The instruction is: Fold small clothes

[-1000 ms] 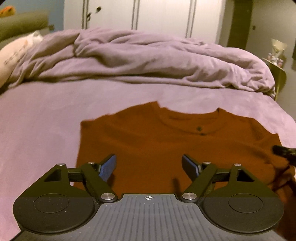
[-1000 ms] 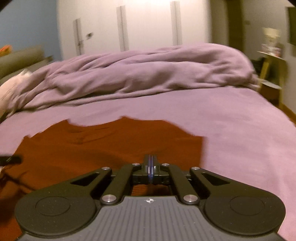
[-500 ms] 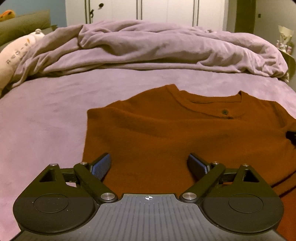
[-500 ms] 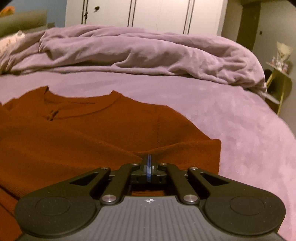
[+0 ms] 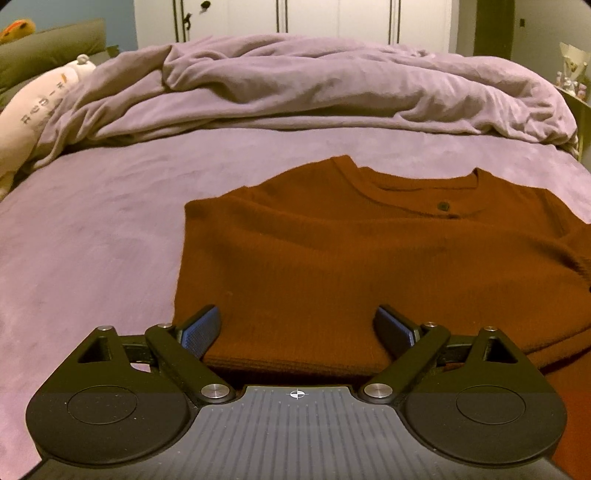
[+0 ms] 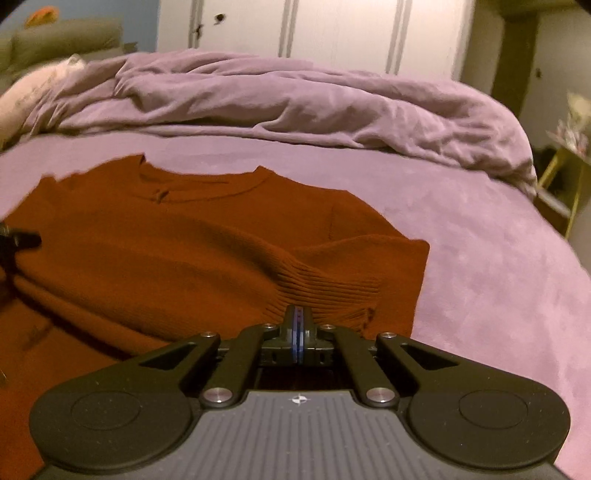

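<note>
The right tool (image 6: 300,321) pinches the sweater's (image 5: 332,258) ribbed hem, probably mid-fold; the left tool (image 5: 297,326), just opened wide, grabs next.

A rust-orange colour is shown by the sweater (image 5: 369,266), with a fine rib pattern on its hem (image 6: 332,291) and a dark button (image 5: 442,206) at the neckline. The bed sheet (image 5: 92,229) and the crumpled duvet (image 5: 332,85) in the upper part of the frame are coloured pale mauve. Black bodies and blue pads (image 5: 201,328) are seen on the grippers, and white is shown by the wardrobe doors (image 6: 332,26).
</note>
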{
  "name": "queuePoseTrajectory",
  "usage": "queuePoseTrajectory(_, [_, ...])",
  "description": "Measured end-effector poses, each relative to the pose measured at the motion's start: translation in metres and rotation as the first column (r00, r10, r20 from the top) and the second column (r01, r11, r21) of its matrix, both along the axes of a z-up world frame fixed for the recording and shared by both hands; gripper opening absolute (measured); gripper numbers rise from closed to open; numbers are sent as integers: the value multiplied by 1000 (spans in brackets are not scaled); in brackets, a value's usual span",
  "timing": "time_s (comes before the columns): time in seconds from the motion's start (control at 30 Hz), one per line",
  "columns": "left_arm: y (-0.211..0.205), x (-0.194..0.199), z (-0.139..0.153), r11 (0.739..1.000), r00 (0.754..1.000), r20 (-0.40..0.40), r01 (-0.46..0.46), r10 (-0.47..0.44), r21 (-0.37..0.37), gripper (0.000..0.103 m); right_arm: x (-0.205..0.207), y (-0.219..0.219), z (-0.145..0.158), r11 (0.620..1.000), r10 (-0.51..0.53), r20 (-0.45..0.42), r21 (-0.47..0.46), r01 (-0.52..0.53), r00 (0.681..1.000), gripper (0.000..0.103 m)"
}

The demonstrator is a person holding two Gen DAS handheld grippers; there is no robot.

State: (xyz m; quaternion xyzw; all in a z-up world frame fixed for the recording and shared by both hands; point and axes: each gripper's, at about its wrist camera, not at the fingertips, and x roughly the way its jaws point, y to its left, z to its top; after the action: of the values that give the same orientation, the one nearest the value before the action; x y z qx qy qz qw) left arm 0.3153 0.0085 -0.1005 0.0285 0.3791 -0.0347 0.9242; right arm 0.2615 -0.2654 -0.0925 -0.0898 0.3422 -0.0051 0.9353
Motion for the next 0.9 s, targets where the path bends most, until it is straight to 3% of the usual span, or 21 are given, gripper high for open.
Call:
queuePoseTrajectory(0.2, [5,-12,8,1000,1000,-27,12,-12,26,96,-4,3,6,999,-1,-39,-41,0,999,0])
queuePoseTrajectory(0.3, [15,-40,23,998,999,-13,32,-31,45,96,-21,2,19,997,-30,-75,-80,24,997,0])
queuePoseTrajectory(0.33, [23,-55,27,999,999,-18,41,-40,32,96,-34,-3,26,998,-48,-94,-50,43,994,1])
queuePoseTrajectory(0.4, [40,-88,31,998,998,-26,58,-58,16,96,-67,-13,33,995,-93,-123,31,97,988,27])
queuePoseTrajectory(0.47, [58,-126,30,997,996,-40,76,-75,24,96,-117,-23,38,985,-69,-127,151,88,990,28])
queuePoseTrajectory(0.63, [95,-200,16,999,989,-147,32,-27,38,96,-214,-29,35,945,-77,-207,296,138,975,28])
queuePoseTrajectory(0.77, [116,-228,5,997,974,-224,-36,19,-72,94,-248,-29,23,923,-77,-272,344,171,959,28])
queuePoseTrajectory(0.9, [128,-232,9,973,966,-256,-83,26,-215,83,-257,-33,17,903,-83,-301,380,199,950,28])
